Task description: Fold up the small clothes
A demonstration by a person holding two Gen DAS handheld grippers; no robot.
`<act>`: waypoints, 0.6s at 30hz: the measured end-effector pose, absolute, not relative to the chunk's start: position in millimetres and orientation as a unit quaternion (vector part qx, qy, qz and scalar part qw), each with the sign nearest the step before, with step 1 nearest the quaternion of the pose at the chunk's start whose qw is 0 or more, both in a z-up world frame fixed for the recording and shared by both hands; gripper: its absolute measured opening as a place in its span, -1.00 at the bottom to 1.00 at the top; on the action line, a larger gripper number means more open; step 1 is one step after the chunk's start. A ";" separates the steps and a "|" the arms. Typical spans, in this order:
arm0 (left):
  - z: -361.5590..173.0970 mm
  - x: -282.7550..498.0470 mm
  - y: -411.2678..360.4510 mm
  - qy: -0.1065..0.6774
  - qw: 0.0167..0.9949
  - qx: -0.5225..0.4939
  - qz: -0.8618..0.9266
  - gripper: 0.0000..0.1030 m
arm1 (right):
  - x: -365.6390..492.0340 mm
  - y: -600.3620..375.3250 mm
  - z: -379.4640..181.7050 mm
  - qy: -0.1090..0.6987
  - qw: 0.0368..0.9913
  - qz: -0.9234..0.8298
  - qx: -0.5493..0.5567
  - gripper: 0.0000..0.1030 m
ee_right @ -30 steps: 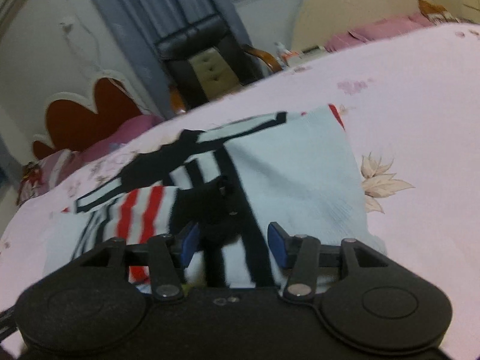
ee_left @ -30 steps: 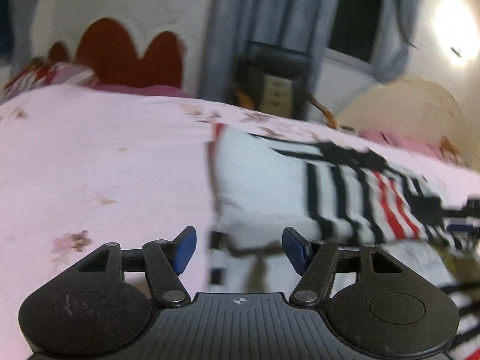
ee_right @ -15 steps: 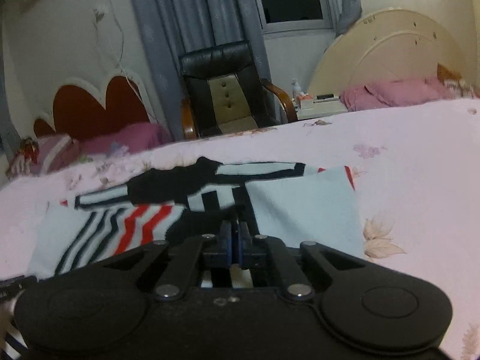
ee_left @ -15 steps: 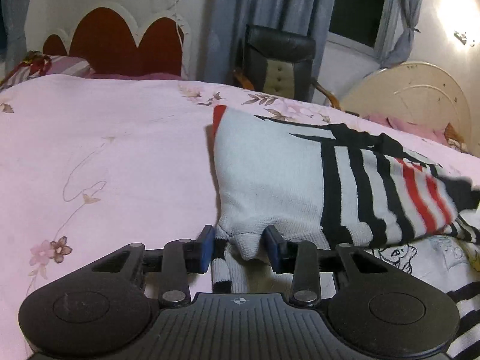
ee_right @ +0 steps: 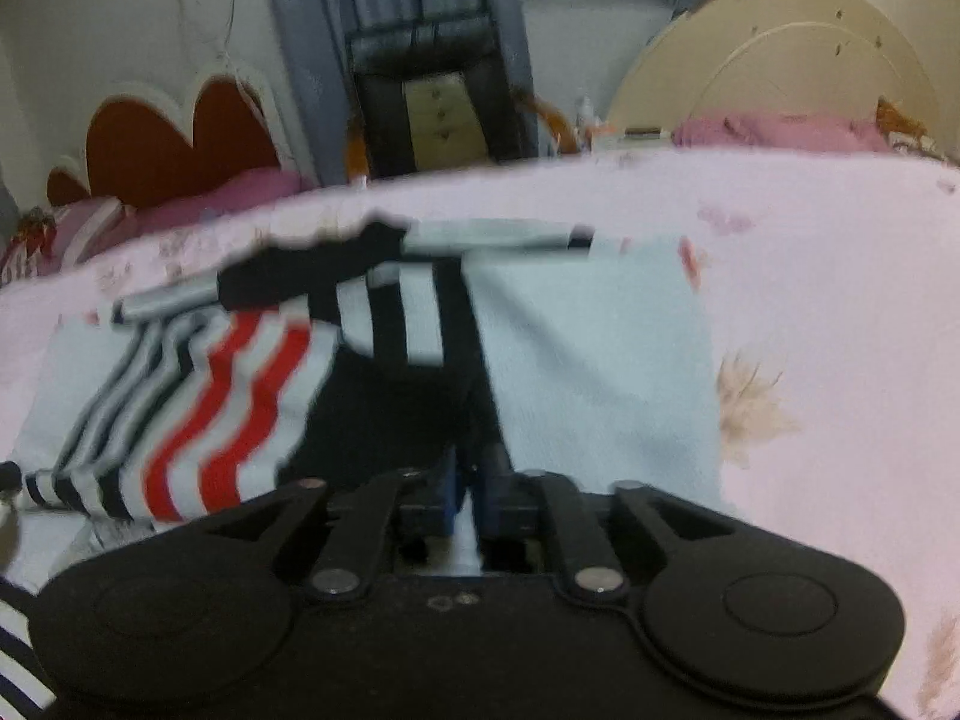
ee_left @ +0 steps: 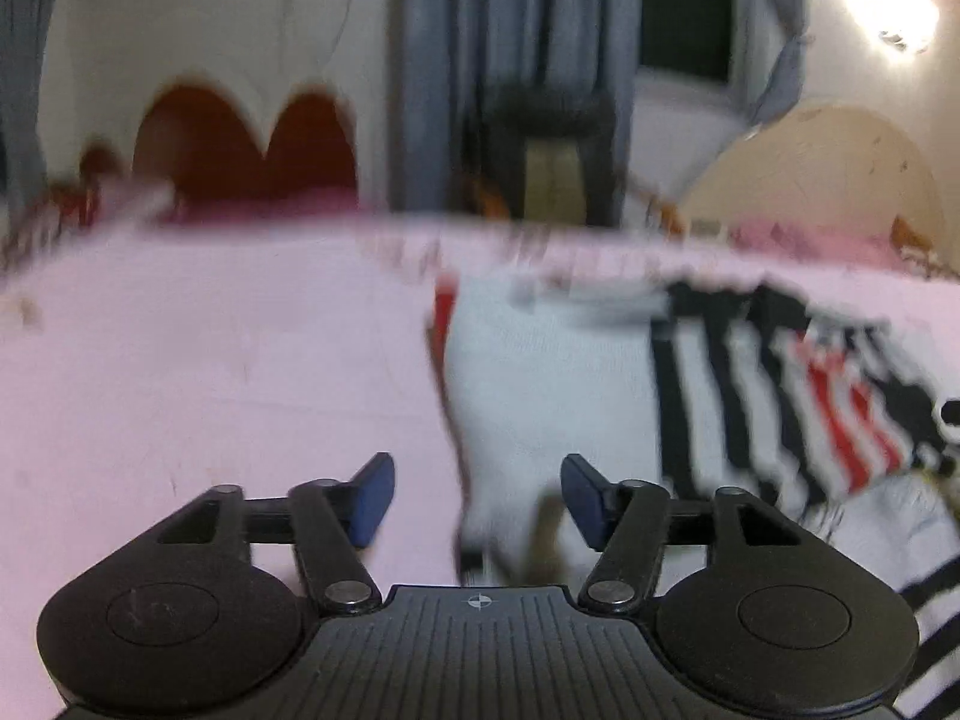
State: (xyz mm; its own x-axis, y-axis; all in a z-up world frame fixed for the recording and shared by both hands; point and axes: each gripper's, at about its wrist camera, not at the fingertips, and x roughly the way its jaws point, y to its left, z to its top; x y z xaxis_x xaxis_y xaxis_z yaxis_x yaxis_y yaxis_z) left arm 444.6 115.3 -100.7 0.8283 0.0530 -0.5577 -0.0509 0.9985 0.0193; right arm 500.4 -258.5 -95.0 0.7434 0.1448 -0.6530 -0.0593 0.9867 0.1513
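Note:
A small white knit garment point(ee_left: 558, 378) with black and red stripes lies on the pink bedsheet point(ee_left: 210, 360). My left gripper point(ee_left: 477, 495) is open, and the garment's near white edge hangs loose between its blue pads. In the right wrist view the same garment point(ee_right: 588, 348) spreads ahead. My right gripper point(ee_right: 471, 489) is shut on the garment's near edge, where the black stripe meets the white part. Both views are blurred by motion.
More striped and printed clothes point(ee_left: 888, 546) lie at the right, under the garment. A black chair point(ee_right: 438, 102) stands beyond the bed by grey curtains. A red scalloped headboard point(ee_left: 240, 150) with pillows is far left; a cream headboard point(ee_right: 774, 66) far right.
My left gripper has opened and let go of the garment's white edge that it pinched half a second ago. My right gripper stays shut on the cloth. Both cameras have shifted.

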 end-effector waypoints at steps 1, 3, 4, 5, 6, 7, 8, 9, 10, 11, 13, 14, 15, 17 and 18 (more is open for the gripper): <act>-93.0 450.7 112.9 0.282 0.959 0.009 0.016 0.20 | 498.3 -259.9 -87.0 0.335 0.938 0.058 0.064 -0.69; -84.2 472.0 107.1 0.272 0.962 0.016 -0.004 0.20 | 504.9 -256.6 -79.0 0.325 0.941 0.061 0.066 -0.70; -83.0 485.3 103.9 0.273 0.962 0.020 -0.015 0.20 | 511.6 -252.3 -78.4 0.328 0.940 0.063 0.066 -0.70; -83.4 496.6 101.3 0.273 0.961 0.021 -0.020 0.20 | 516.7 -247.7 -78.9 0.331 0.939 0.066 0.065 -0.70; -86.1 511.0 100.0 0.278 0.960 0.018 -0.026 0.20 | 524.1 -240.5 -80.1 0.333 0.938 0.071 0.063 -0.70; -91.2 528.1 102.4 0.289 0.957 0.008 -0.031 0.20 | 529.4 -234.6 -81.2 0.333 0.938 0.078 0.060 -0.70; -96.6 541.3 104.7 0.299 0.954 -0.001 -0.032 0.20 | 535.4 -225.3 -84.0 0.334 0.937 0.086 0.052 -0.70; -102.5 550.9 106.4 0.308 0.951 -0.003 -0.029 0.20 | 539.0 -217.0 -86.6 0.337 0.936 0.095 0.045 -0.70; -108.8 561.4 108.7 0.316 0.948 -0.001 -0.026 0.20 | 542.1 -207.5 -90.5 0.338 0.934 0.110 0.038 -0.70; -115.3 569.4 111.6 0.321 0.947 0.002 -0.022 0.20 | 543.1 -198.9 -94.1 0.337 0.933 0.124 0.031 -0.70; -128.8 578.2 119.7 0.329 0.944 0.009 -0.002 0.20 | 544.1 -182.9 -97.5 0.334 0.932 0.141 0.015 -0.70; -133.3 580.7 122.6 0.326 0.945 0.005 0.003 0.37 | 547.7 -177.5 -99.4 0.333 0.931 0.148 0.013 -0.70; -136.4 582.4 128.4 0.328 0.944 0.003 0.022 0.58 | 552.3 -173.2 -102.7 0.335 0.930 0.150 0.010 -0.73; -141.1 582.8 141.5 0.330 0.943 -0.017 0.029 0.73 | 562.2 -170.3 -111.8 0.344 0.930 0.132 0.000 -0.77; -142.0 581.4 146.3 0.330 0.943 -0.029 0.026 0.73 | 565.2 -171.8 -114.7 0.338 0.933 0.126 0.003 -0.80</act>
State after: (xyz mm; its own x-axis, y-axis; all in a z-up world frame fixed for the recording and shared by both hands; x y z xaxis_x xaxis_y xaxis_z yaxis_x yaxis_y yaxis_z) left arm 581.4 146.3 -142.0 0.7809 0.0294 -0.6240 -0.0680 0.9970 -0.0380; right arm 565.2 -171.8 -114.7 0.7404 0.2362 -0.6293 -0.2323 0.9685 0.0901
